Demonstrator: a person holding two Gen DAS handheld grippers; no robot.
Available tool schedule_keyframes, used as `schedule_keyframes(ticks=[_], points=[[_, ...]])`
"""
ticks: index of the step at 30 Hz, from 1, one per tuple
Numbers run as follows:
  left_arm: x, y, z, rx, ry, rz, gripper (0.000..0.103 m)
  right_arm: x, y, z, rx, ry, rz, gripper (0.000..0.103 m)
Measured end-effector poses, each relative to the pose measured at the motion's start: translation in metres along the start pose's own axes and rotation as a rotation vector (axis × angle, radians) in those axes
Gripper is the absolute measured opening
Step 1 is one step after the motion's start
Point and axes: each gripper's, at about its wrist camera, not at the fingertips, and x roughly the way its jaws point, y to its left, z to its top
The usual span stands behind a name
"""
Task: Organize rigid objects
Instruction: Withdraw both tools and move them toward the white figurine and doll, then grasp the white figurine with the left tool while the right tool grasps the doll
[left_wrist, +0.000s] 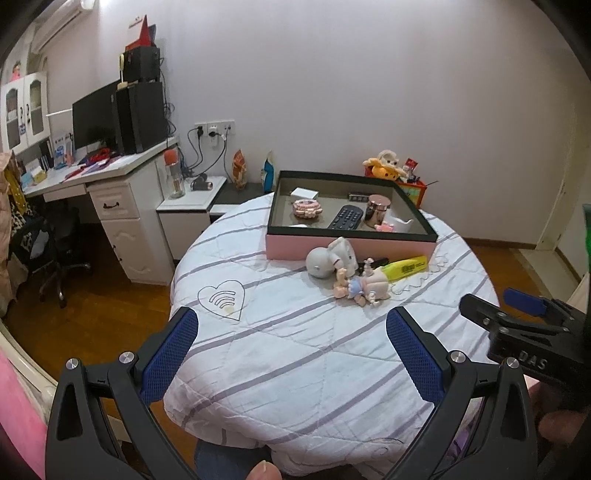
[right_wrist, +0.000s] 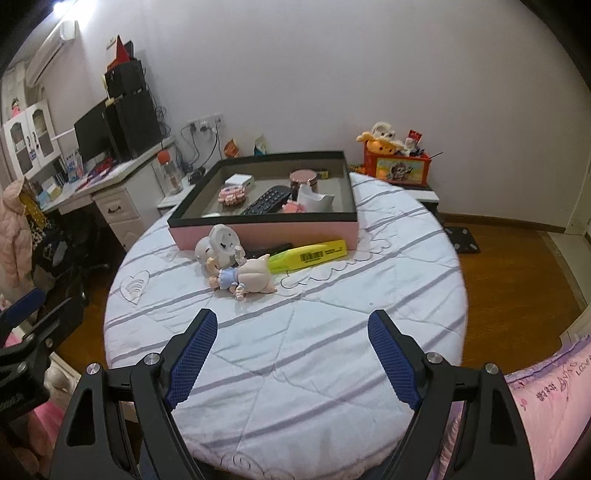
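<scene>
Rigid objects are gathered on a round table covered by a white quilted cloth with grey stripes (right_wrist: 295, 362). At its far side a shallow pink box with a black rim (right_wrist: 258, 230) is set, in which a black remote control (right_wrist: 266, 201), a pink flower-shaped trinket (right_wrist: 231, 195), a small white box (right_wrist: 240, 180), a copper-coloured metal jar (right_wrist: 304, 179) and a white curved holder (right_wrist: 316, 201) are seen. Just in front of the box, on the cloth, a small white alarm clock (right_wrist: 225, 242) is found leaning against a pale round figurine (right_wrist: 202, 251), with a lying baby doll in a blue dress (right_wrist: 243, 277) touching them and a yellow highlighter pen (right_wrist: 314, 253) beside the doll. A dark item between clock and box cannot be identified.

The left gripper (left_wrist: 291, 332) is held above the near part of the cloth with its blue-padded jaws spread wide and nothing between them. The right gripper (right_wrist: 291, 332) is likewise held over bare cloth, jaws spread apart and empty, well short of the doll.
</scene>
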Motion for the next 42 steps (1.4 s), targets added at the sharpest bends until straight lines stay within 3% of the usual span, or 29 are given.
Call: schedule_keyframes(ticks=[14, 23, 30, 31, 32, 35, 42], points=[[0.077, 0.029, 0.012, -0.029, 0.083, 0.054, 0.103, 0.113, 0.022, 0.026, -0.040, 0.179, 0.073, 0.085], [0.112, 0.038, 0.015, -0.044, 0.126, 0.051, 0.103, 0.160, 0.031, 0.029, -0.061, 0.262, 0.138, 0.085], [0.125, 0.041, 0.013, -0.053, 0.150, 0.047, 0.103, 0.170, 0.046, 0.030, -0.099, 0.256, 0.165, 0.085], [0.126, 0.042, 0.012, -0.054, 0.153, 0.048, 0.103, 0.170, 0.047, 0.029, -0.103, 0.251, 0.169, 0.083], [0.127, 0.043, 0.012, -0.055, 0.155, 0.048, 0.103, 0.169, 0.048, 0.030, -0.102, 0.245, 0.186, 0.073], [0.130, 0.044, 0.012, -0.060, 0.159, 0.048, 0.103, 0.165, 0.046, 0.030, -0.095, 0.243, 0.213, 0.062], [0.130, 0.036, 0.012, -0.044, 0.156, 0.037, 0.103, 0.161, 0.042, 0.029, -0.077, 0.243, 0.244, 0.061]])
